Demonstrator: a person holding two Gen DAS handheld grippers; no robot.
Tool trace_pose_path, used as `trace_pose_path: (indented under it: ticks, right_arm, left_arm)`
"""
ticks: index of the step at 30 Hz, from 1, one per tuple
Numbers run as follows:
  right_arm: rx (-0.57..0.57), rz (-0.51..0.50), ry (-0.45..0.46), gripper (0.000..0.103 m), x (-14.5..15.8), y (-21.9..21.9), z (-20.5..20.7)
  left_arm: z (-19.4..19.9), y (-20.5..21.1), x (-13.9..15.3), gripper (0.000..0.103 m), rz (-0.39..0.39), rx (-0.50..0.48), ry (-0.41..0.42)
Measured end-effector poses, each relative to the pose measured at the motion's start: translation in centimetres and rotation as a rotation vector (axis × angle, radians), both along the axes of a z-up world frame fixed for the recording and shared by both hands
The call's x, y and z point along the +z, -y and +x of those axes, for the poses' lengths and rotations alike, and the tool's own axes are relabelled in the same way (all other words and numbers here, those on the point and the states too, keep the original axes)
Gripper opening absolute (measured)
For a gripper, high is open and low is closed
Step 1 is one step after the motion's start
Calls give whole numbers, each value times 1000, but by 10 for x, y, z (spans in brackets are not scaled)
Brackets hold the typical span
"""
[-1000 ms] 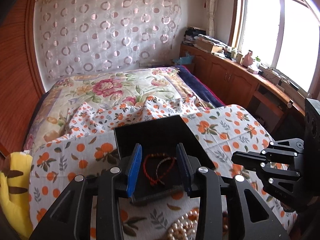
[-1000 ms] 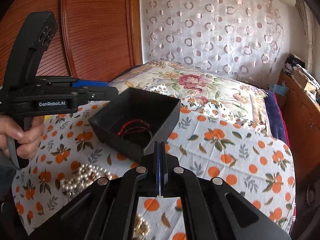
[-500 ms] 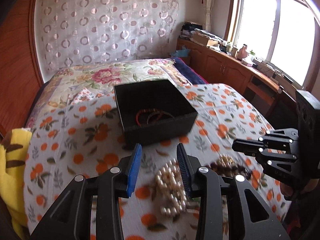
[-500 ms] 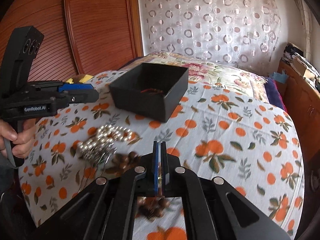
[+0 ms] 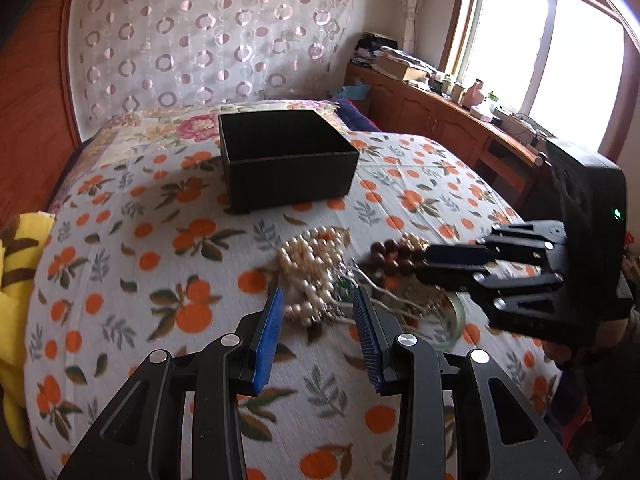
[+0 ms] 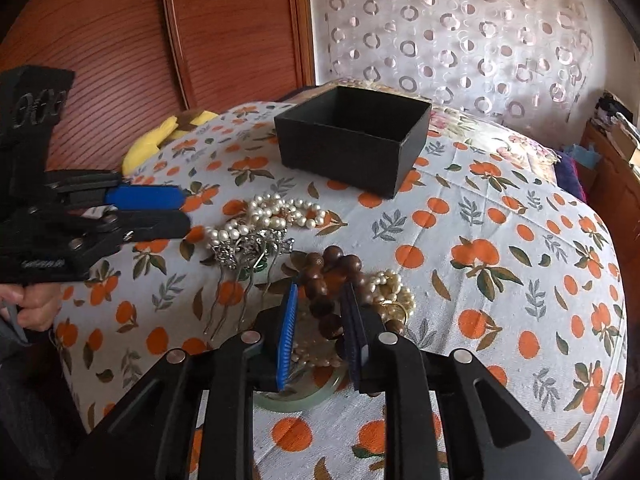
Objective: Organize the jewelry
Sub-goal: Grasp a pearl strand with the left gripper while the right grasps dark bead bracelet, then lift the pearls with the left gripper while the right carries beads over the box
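The left gripper (image 5: pixel 318 312) is seen with jaws spread above a heap of pearl strands (image 5: pixel 310 268) on an orange-print bedspread (image 5: pixel 132 264). Behind stands a black box (image 5: pixel 288 172); the right gripper (image 5: pixel 432 264) is positioned over brown wooden beads (image 5: pixel 394 256).

The bed (image 6: pixel 500 216) is spread with a white cloth (image 5: pixel 132 264) printed with oranges and leaves. A black open box (image 6: pixel 352 140) stands on it, well ahead of both pairs of jaws. A heap of pearl strings (image 5: pixel 308 264) lies just ahead of the left jaws, with silver hairpins (image 6: pixel 248 256) beside it. A brown wooden bead bracelet (image 6: pixel 328 276) lies between the right jaws, next to a smaller cream pearl cluster (image 6: pixel 390 288) on their right. A pale green bangle (image 6: pixel 304 398) lies under the right jaws. A yellow plush toy (image 5: pixel 16 264) sits at the bed's edge, far left of the left jaws.
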State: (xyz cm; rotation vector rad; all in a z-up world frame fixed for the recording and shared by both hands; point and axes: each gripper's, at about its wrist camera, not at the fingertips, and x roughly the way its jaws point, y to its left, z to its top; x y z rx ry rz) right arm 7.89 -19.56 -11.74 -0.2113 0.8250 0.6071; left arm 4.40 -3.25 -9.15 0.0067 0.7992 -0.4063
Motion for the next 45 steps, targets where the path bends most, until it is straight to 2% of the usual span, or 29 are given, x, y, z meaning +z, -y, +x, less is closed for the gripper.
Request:
trace_pose_path:
  ticks: [6, 7, 8, 10, 25, 34, 36, 37, 38, 41, 45]
  right_arm:
    - [-4, -43, -11, 24, -7, -2, 5]
    - [-3, -42, -7, 22, -8, -1, 6]
    - [-4, -37, -3, 15, -7, 1, 5]
    - [-21, -26, 17, 15, -4, 4, 5]
    - [-112, 48, 139, 15, 29, 39, -12]
    - [-120, 59, 152, 15, 36, 46, -15]
    - [-120, 59, 151, 15, 36, 46, -16]
    - [-120, 58, 151, 15, 36, 46, -16]
    - [-122, 57, 151, 15, 35, 46, -16]
    - [-125, 58, 149, 15, 34, 47, -17]
    - [-123, 59, 149, 15, 34, 47, -17]
  left_arm:
    - [-8, 10, -12, 34, -22, -27, -43]
    - [-9, 13, -14, 34, -25, -35, -51]
    - [-9, 14, -15, 34, -27, -38, -55]
    - [-10, 19, -16, 34, -25, -39, -59]
    - [8, 17, -16, 34, 56, 20, -25]
    - [29, 25, -24, 34, 135, 9, -20]
    - [30, 25, -24, 34, 133, 3, -23]
    - [30, 24, -24, 31, 127, -1, -23]
    - [30, 24, -23, 20, 118, -8, -22]
    - [27, 22, -19, 7, 109, -18, -12]
    - [28, 14, -13, 7, 82, -11, -10]
